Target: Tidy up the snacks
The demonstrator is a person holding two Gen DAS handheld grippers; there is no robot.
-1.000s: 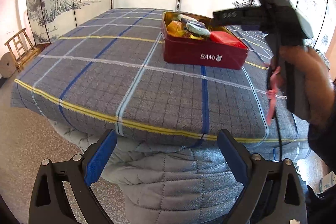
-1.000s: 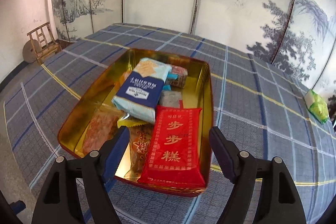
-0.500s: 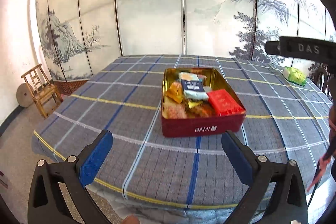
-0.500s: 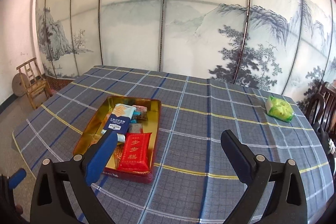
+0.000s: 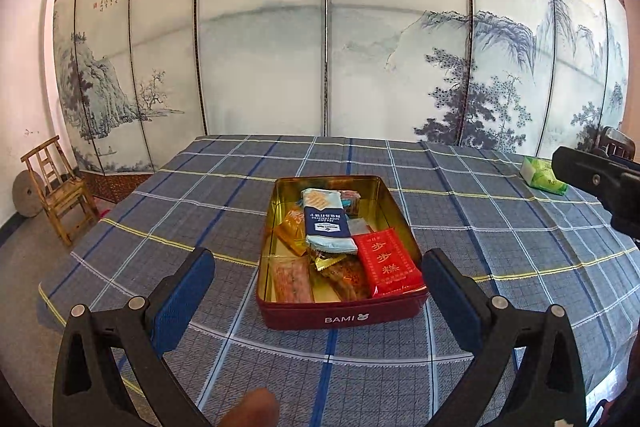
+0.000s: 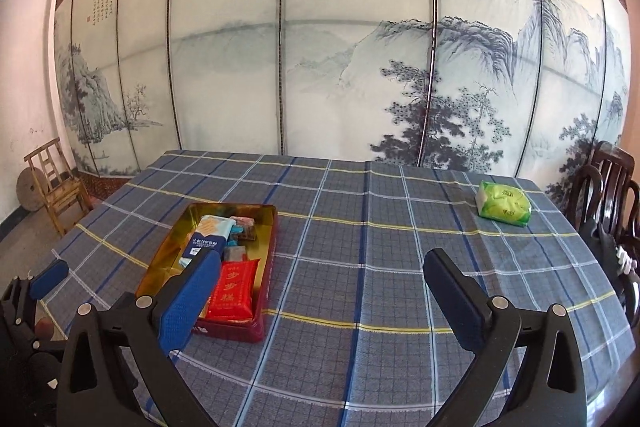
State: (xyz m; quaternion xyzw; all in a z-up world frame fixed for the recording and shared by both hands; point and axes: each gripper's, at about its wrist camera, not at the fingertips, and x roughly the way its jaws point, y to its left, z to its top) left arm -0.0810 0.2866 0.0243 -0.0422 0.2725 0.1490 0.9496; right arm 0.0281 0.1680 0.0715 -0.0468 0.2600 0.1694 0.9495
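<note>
Change since before: both grippers had drawn back and up from the tin, so that the whole table came into view, and the right gripper's jaws had just been opening with nothing between them.
Left gripper: its jaws stood wide apart and held nothing; the tin lay beyond them on the cloth.
Right gripper: also wide open and empty, pointing at bare tablecloth to the right of the tin.
Tin: red outside, gold inside, near the front edge of the table, already holding a red packet, a blue packet and several smaller snacks.
Green packet: alone at the far right of the table, well apart from the tin.
Step in hand: probably to fetch the green packet with the right gripper, the nearer one.
How to do it well: approach low, take the soft packet across its narrow side, close gently so it was not crushed, then lay it flat in the free part of the tin.
</note>
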